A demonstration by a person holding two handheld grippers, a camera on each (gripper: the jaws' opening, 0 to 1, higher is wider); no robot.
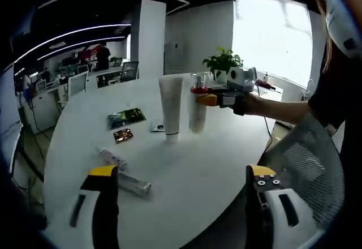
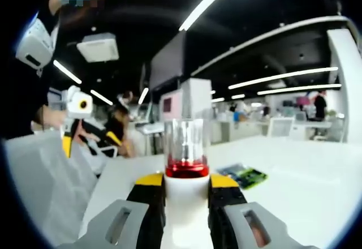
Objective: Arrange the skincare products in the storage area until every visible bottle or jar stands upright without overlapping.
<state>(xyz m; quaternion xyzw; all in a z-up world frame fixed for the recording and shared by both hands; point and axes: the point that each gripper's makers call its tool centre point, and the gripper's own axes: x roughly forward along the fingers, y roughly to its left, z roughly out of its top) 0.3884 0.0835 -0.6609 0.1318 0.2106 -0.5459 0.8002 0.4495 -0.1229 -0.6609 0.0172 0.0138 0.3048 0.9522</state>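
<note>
My right gripper (image 2: pixel 185 184) is shut on a white bottle (image 2: pixel 185 201) with a red ring and a clear cap. In the left gripper view this bottle (image 1: pixel 197 110) stands upright at the table's far side, with the right gripper (image 1: pixel 210 98) clamped on its neck. Just left of it a white tube (image 1: pixel 171 106) stands upright on its cap. Another tube (image 1: pixel 122 171) lies flat near my left gripper (image 1: pixel 182 172), whose jaws are wide open with nothing between them. The left gripper (image 2: pixel 90 140) is also in the right gripper view, at the left.
On the round white table (image 1: pixel 192 170) lie a green sachet (image 1: pixel 126 117) (image 2: pixel 244 175), a small brown sachet (image 1: pixel 123 135) and a tiny packet (image 1: pixel 157 127). A potted plant (image 1: pixel 222 62) stands at the far edge. A mesh chair (image 1: pixel 305 158) is at the right.
</note>
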